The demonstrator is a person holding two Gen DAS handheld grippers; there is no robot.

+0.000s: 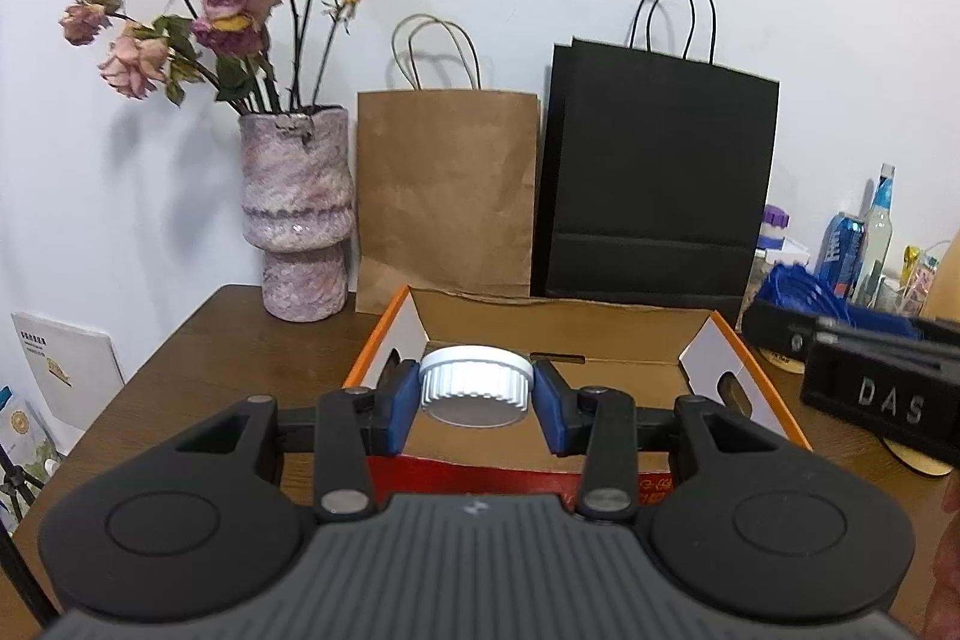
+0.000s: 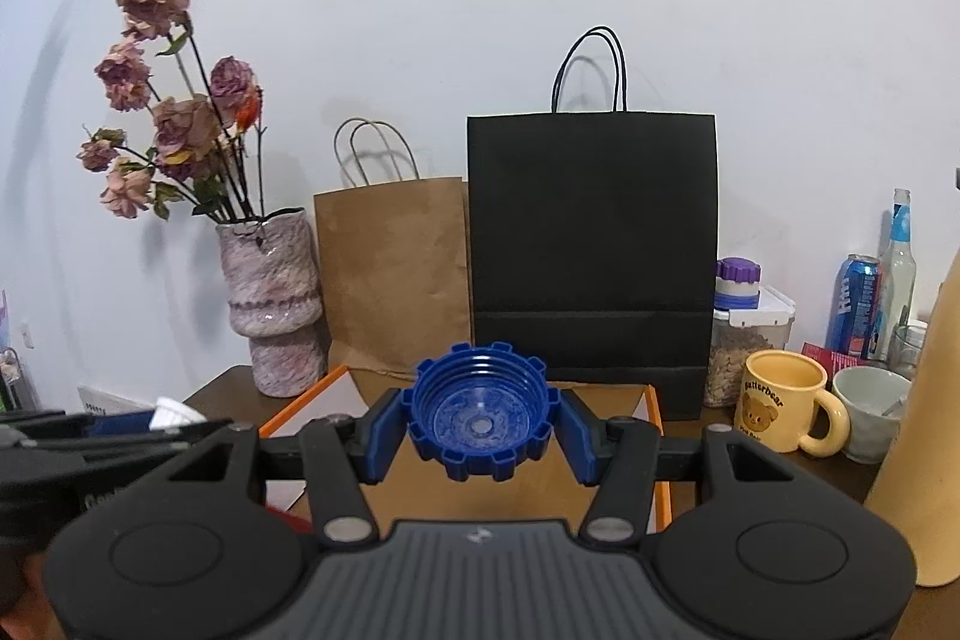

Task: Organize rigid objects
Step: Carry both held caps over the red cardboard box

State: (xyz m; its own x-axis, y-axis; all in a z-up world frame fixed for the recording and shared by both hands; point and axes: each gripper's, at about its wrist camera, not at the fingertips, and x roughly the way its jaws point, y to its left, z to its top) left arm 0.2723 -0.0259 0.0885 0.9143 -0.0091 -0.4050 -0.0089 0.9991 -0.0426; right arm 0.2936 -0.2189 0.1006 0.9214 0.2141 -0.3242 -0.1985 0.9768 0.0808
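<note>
My left gripper [image 1: 476, 397] is shut on a white ribbed lid [image 1: 476, 385] and holds it above the open cardboard box [image 1: 606, 334] with orange edges. My right gripper [image 2: 480, 421] is shut on a blue notched lid [image 2: 480, 409], its hollow threaded side facing the camera, held above the same box [image 2: 657, 415]. The right gripper shows at the right edge of the left wrist view [image 1: 882, 370], with the blue lid [image 1: 804, 289] partly hidden behind it. The left gripper shows at the left edge of the right wrist view [image 2: 90, 442].
A pink vase of dried roses [image 1: 297, 214], a brown paper bag [image 1: 447, 196] and a black paper bag [image 1: 654, 184] stand behind the box against the wall. To the right are a yellow bear mug [image 2: 780, 400], a white cup [image 2: 870, 400], a can [image 2: 858, 304], a bottle [image 2: 897, 274] and a food container [image 2: 747, 340].
</note>
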